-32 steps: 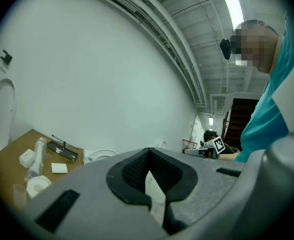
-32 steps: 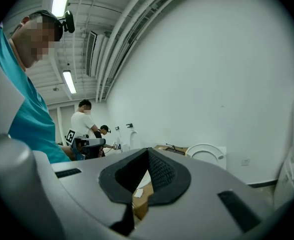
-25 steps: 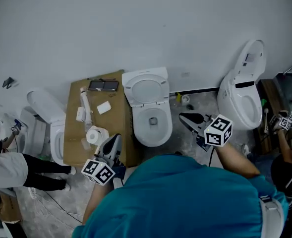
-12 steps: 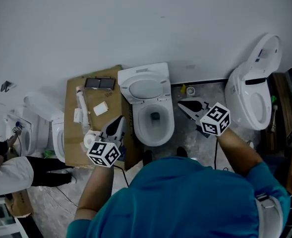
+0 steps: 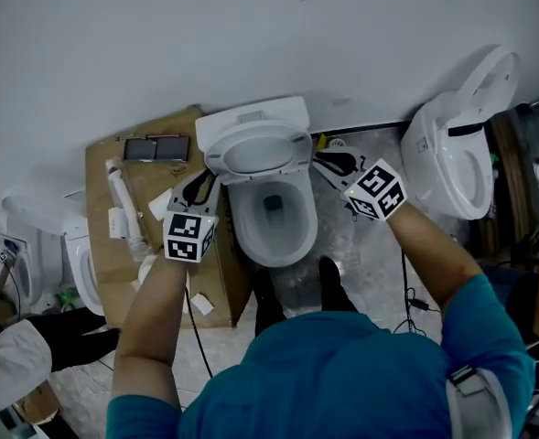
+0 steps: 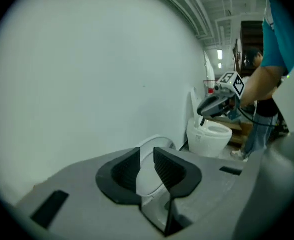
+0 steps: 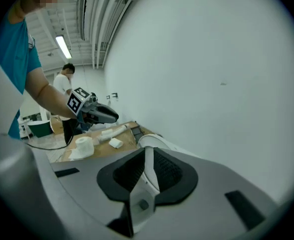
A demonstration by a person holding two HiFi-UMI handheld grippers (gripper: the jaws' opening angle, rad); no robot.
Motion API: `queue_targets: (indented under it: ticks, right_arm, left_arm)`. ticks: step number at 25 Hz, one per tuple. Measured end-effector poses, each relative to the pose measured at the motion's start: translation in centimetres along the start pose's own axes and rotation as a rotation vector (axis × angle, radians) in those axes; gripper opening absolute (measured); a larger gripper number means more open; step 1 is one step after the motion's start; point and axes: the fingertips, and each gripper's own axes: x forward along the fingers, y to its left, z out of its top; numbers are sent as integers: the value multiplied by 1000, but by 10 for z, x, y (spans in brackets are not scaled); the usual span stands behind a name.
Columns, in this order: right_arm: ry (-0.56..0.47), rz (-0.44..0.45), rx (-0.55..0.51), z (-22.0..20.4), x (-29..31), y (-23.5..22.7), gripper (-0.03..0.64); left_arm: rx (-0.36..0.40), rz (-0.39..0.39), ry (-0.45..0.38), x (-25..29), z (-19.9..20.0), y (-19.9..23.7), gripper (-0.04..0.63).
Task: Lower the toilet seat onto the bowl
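A white toilet stands against the wall, its bowl open and its seat raised against the tank. My left gripper is at the seat's left edge, jaws open by a narrow gap; in the left gripper view the seat shows through that gap. My right gripper is at the seat's right edge. Its jaws have just been opening and stand slightly apart, with the seat's white rim showing in the slit. Each gripper sees the other across the toilet.
A cardboard sheet left of the toilet holds a paper roll, a white tube and two dark devices. Another toilet stands at the right, one more at the far left. My shoe is on the floor before the bowl.
Both grippers have moved forward from my sides to the toilet and now flank the raised seat. The seat has stayed up.
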Motion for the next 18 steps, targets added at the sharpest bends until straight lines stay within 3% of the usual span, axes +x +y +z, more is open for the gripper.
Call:
queue_targets:
  ticks: [4,7,13,18]
  right_arm:
    - [65,-19,-113,-20,53,-26,74]
    - [102,-32,-187,-34,87,-42,91]
    - [134,-48,-278,-42,138,-58,94]
    - [158,-56,-320,-47,161,-64,94]
  left_arm:
    - [212,-38,109,55,-33,13,92]
    - [316,-49,177,87,-56,23,95]
    - [400,-39,225,126,-74,45,95]
    - [413,-67,250,146,-86,50,95]
